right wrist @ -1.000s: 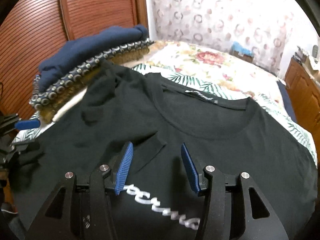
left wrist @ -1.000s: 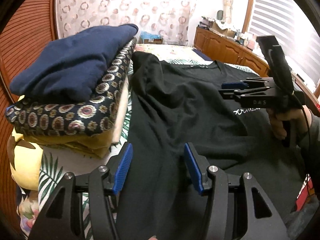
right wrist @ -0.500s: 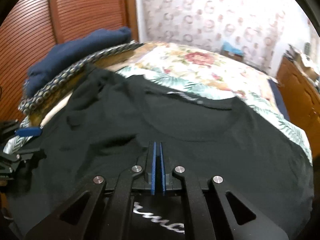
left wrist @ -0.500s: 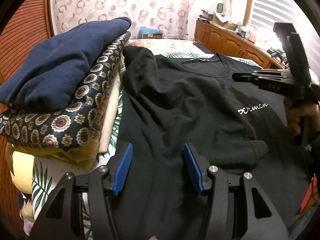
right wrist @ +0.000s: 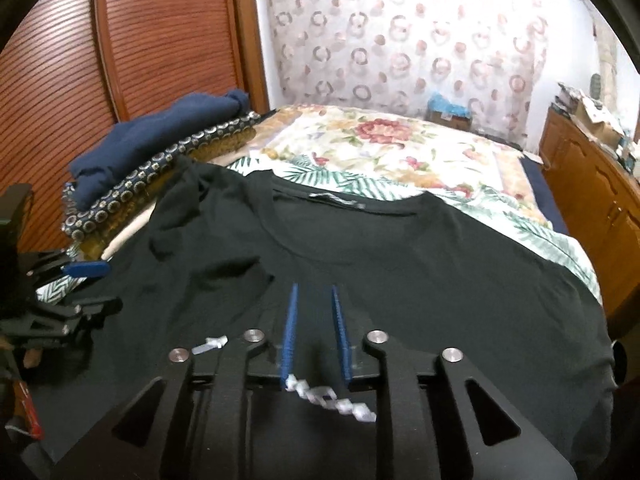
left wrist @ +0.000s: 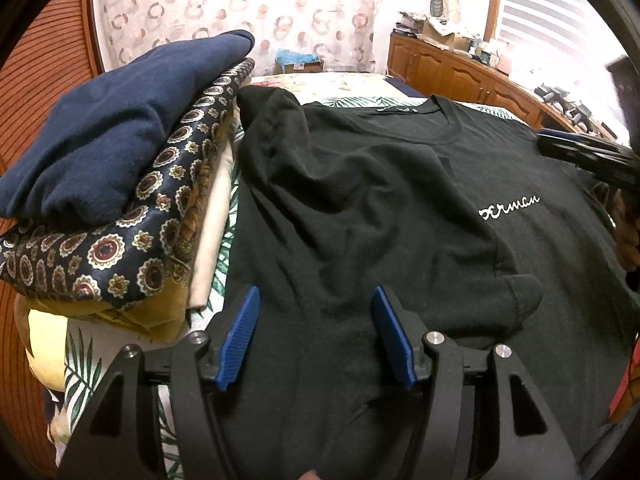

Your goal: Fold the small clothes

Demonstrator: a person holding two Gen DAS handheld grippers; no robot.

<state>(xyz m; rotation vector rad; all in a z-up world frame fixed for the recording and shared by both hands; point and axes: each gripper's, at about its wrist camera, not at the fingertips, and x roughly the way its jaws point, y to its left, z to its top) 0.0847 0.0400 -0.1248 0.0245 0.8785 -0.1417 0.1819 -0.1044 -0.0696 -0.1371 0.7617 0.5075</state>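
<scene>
Both grippers are angling down over the black t-shirt [left wrist: 360, 208]: left gripper [left wrist: 316, 336] gaping empty, right gripper [right wrist: 316, 320] just reopening, narrow, nothing pinched.

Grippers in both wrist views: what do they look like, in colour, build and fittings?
Both match: the left gripper and right gripper have matte black angular frames with triangular cut-outs, silver round screw heads at the pivots, and blue ribbed pads on flat fingers. No markings or cables are legible now.

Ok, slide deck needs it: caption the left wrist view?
Open left gripper hovers over a black T-shirt spread on the bed, beside a stack of folded clothes.
</scene>
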